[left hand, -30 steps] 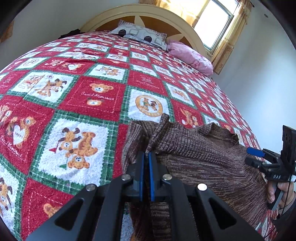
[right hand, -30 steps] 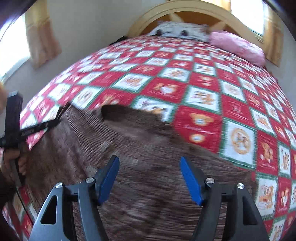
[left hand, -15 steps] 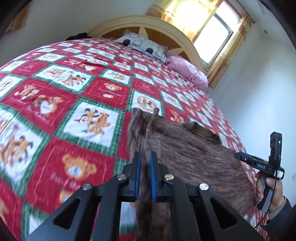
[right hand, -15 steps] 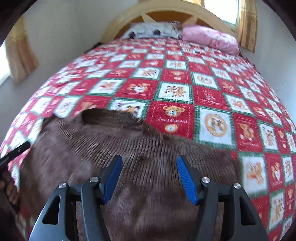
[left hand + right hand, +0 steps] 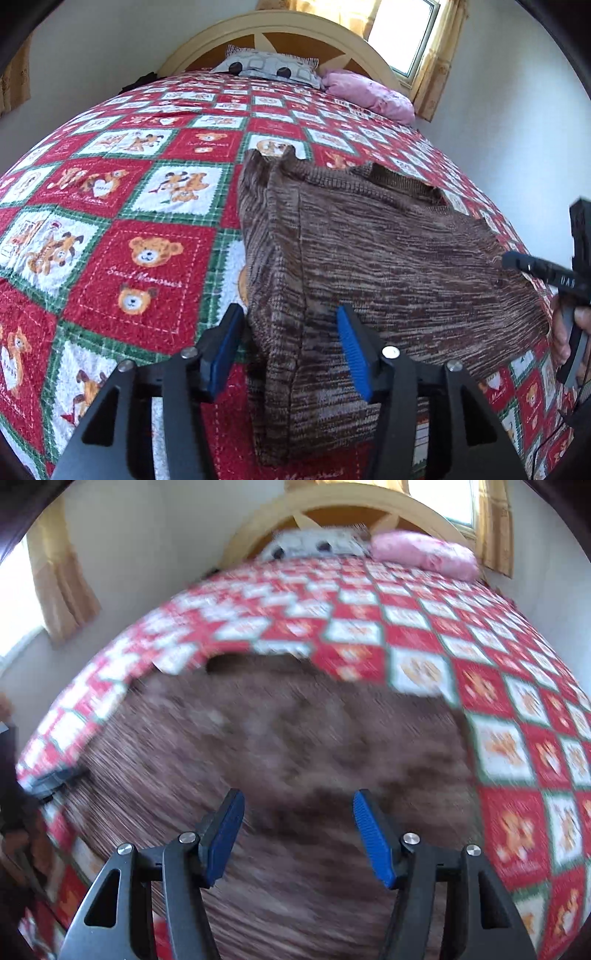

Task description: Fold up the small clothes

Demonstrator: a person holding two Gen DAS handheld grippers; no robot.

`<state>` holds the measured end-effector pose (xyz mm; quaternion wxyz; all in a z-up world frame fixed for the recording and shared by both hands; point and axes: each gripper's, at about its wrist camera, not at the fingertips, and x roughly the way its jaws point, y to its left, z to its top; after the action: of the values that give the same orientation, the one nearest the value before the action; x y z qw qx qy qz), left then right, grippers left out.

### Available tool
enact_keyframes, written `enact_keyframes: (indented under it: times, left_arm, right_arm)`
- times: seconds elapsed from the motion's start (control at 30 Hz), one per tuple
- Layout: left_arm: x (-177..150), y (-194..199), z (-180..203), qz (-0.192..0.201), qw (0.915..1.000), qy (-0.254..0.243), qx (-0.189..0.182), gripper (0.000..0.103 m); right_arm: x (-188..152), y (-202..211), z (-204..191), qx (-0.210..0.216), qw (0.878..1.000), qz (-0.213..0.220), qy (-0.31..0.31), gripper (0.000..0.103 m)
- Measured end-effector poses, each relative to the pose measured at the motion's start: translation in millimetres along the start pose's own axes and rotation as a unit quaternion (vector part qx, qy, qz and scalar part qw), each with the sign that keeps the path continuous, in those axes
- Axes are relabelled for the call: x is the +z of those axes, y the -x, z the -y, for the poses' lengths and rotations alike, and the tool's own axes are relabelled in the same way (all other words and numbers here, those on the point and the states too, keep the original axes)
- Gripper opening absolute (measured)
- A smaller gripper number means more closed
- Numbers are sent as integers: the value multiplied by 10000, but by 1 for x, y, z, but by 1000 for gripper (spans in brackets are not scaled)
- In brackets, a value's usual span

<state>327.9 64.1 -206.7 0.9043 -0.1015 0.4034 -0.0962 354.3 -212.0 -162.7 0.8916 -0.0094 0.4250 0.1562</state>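
A brown knitted sweater (image 5: 388, 251) lies spread on the red patchwork bedspread (image 5: 122, 236), its left sleeve folded in over the body. My left gripper (image 5: 291, 347) is open, its blue pads either side of the folded edge near the hem. In the right wrist view the sweater (image 5: 295, 746) is blurred by motion and fills the foreground. My right gripper (image 5: 299, 830) is open and empty above it. The right gripper also shows at the right edge of the left wrist view (image 5: 554, 273).
A grey spotted pillow (image 5: 269, 68) and a pink pillow (image 5: 369, 96) lie at the curved wooden headboard (image 5: 280, 33). A window with yellow curtains (image 5: 436, 51) is at the back right. Walls stand close on both sides of the bed.
My left gripper has opened and let go of the sweater's folded edge. The right gripper stays open and is moving over the sweater, blurring its view.
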Motion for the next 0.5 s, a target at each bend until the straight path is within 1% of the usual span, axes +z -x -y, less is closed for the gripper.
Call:
enact_keyframes:
  times: [0.03, 0.07, 0.1, 0.13, 0.17, 0.3, 0.4, 0.5]
  left_arm:
    - [0, 0, 0, 8, 10000, -20, -9, 59]
    - [0, 0, 1, 7, 10000, -32, -3, 59]
    - [-1, 0, 2, 6, 10000, -43, 12, 59]
    - [-1, 0, 3, 6, 10000, -53, 21, 60]
    - [-1, -1, 3, 1, 10000, -46, 1, 60]
    - [-4, 2, 0, 31, 9999, 58, -94, 61]
    - [-4, 4, -5, 81, 9995, 200, -213, 61]
    - [-4, 7, -11, 149, 9991, 366, -175, 61]
  right_arm:
    - [6, -13, -4, 258, 9995, -198, -53, 62]
    - [11, -31, -7, 393, 9979, -502, -121, 62]
    - [15, -50, -7, 238, 9966, -752, -226, 63]
    - [20, -66, -5, 120, 9963, -796, -297, 63]
    - [28, -72, -5, 47, 9976, -649, -248, 63]
    - [47, -82, -2, -131, 9975, -482, -497, 63]
    - [44, -64, -7, -151, 9985, -182, -485, 63]
    - [33, -47, -25, -156, 9997, -64, -171, 63]
